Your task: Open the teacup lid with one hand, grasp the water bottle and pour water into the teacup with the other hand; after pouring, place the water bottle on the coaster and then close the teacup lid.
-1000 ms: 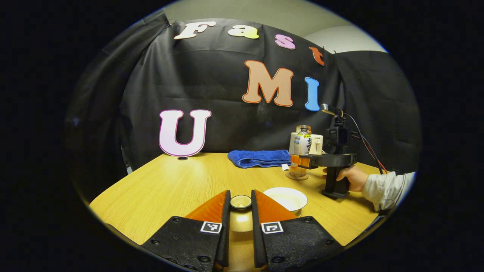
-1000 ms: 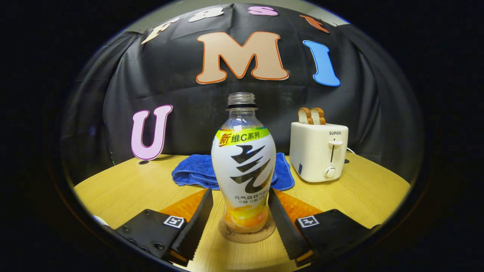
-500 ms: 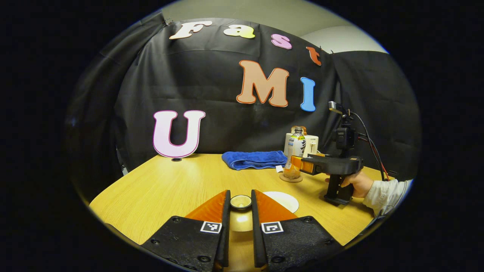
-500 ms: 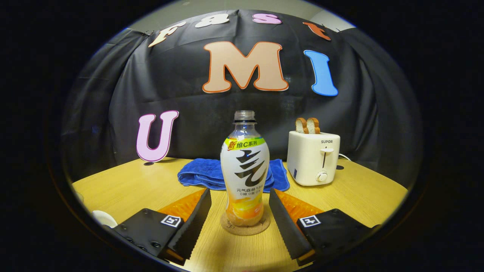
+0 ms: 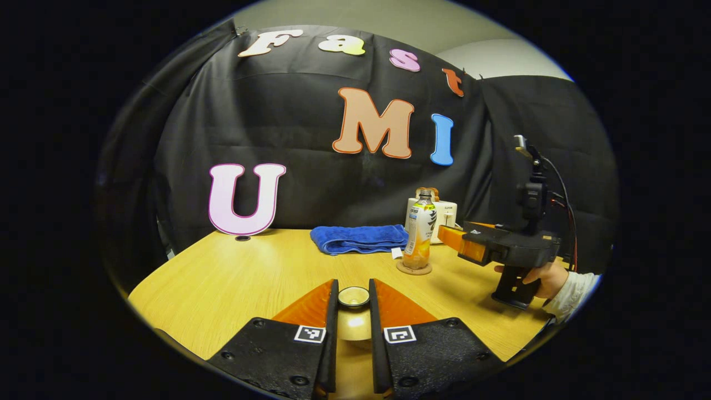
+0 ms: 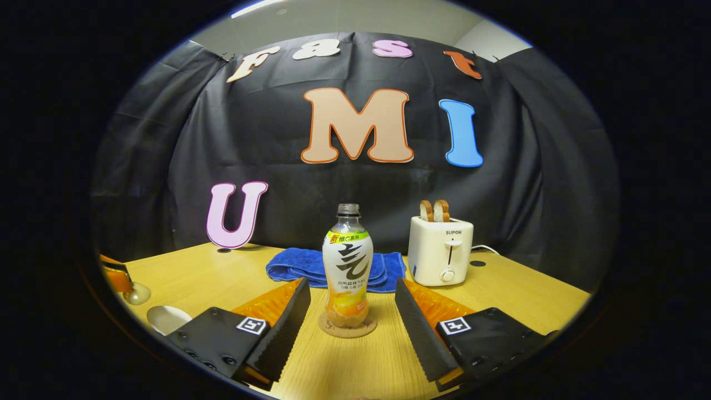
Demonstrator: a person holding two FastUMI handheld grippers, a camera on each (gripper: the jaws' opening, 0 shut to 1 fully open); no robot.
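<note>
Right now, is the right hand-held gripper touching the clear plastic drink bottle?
Apart. The right gripper view shows the right hand-held gripper open, with bare table either side of the clear plastic drink bottle.

A light wooden desk (image 6: 516,289) stands against black cloth (image 6: 278,144) draped as the booth's wall, creased and pinned at the top. Above the cloth shows a pale grey-green wall (image 5: 355,16), and a whiter patch (image 5: 500,58) at the right corner. Soft glare lies on the desktop.
</note>
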